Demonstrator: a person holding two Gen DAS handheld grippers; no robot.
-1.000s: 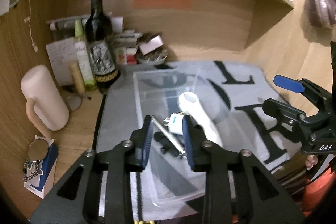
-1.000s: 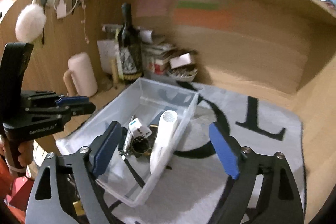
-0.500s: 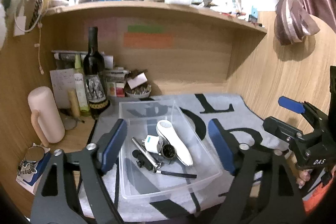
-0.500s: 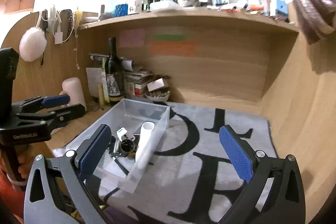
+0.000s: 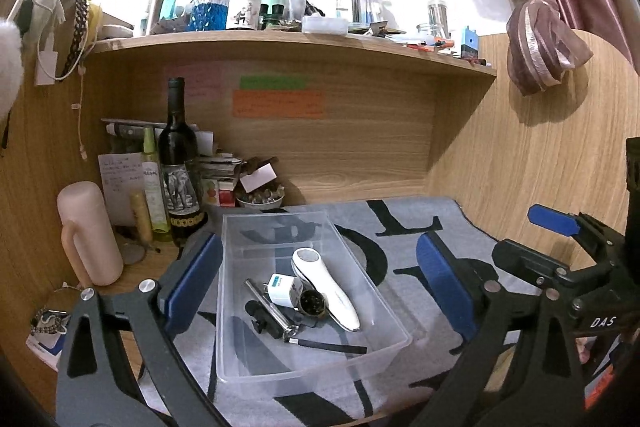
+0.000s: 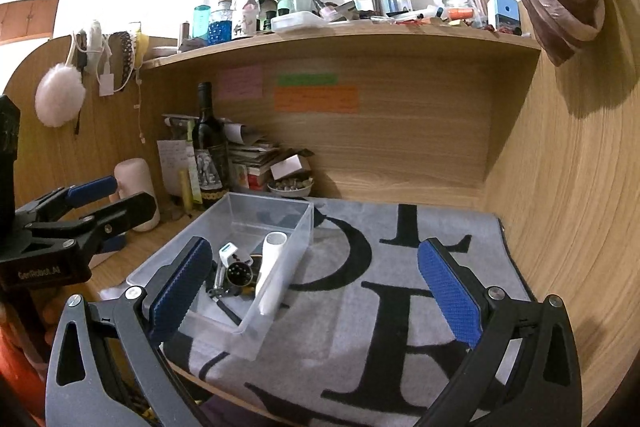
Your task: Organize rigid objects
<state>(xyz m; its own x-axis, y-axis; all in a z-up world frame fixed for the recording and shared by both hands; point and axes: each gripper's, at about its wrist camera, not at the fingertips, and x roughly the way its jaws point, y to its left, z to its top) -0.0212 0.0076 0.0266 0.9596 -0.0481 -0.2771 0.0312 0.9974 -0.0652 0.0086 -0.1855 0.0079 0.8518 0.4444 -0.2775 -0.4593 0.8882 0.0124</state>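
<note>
on the table [image 5: 400,251], items are seen gathered in the bin [image 5: 236,307]; left tongs [image 5: 316,279] and right tongs [image 6: 316,287] are held apart, empty; sorting is judged complete, no further pick needed.

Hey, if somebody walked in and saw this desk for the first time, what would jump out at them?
Probably the clear plastic bin in the middle of the grey lettered mat, holding a white handheld device, a white charger plug and dark small tools. Next, the tall dark wine bottle standing in the back left corner, and the crowded shelf of bottles above. Both grippers, left and right, are wide open and empty.
</note>
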